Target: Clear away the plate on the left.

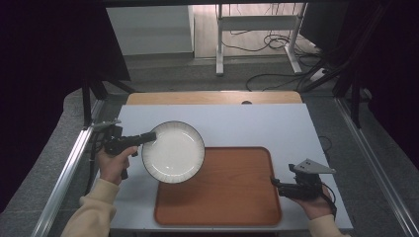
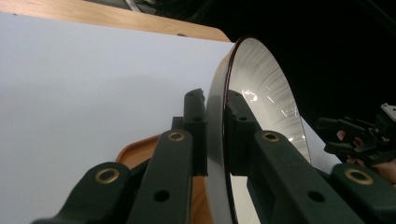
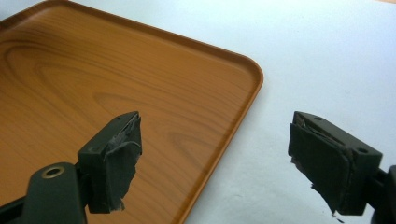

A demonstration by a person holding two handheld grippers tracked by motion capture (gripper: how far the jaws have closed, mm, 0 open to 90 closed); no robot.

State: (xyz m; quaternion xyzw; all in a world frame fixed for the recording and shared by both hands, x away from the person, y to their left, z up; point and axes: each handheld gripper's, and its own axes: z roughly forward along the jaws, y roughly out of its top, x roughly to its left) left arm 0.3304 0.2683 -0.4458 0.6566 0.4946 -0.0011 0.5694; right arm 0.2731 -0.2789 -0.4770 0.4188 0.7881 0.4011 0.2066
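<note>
Where the white table cover (image 1: 257,126) meets its left edge, the person's left hand (image 1: 114,165) grips the left gripper (image 1: 148,137), whose two black jaws are clamped on the near-left rim of the one plate (image 1: 174,151). That plate is white, ribbed toward the edge, with a thin dark line round its rim, and it is held clear of the surface, its right part hanging over the upper-left corner of the tray (image 1: 232,197). In the left gripper view the plate (image 2: 261,88) stands edge-on between the jaws, one jaw against its underside and one against its inner face, and a corner of the tray (image 2: 135,149) shows below them. The single tray, wood-grained orange-brown with rounded corners and a low lip, lies flat on the cover toward the near side, and nothing rests on it. Just beside its right edge the right gripper (image 1: 275,183) sits in the person's right hand (image 1: 312,203), with its grey three-cornered plate on top and its jaws pointing left at the tray. In the right gripper view those jaws stand wide apart and empty, their black pads frayed, one over the tray (image 3: 140,84) and the other over the bare cover (image 3: 327,60). A strip of bare wooden tabletop (image 1: 212,97) runs along the far side; beyond it stand a white metal frame (image 1: 257,29) and loose cables (image 1: 276,44) on the floor.
</note>
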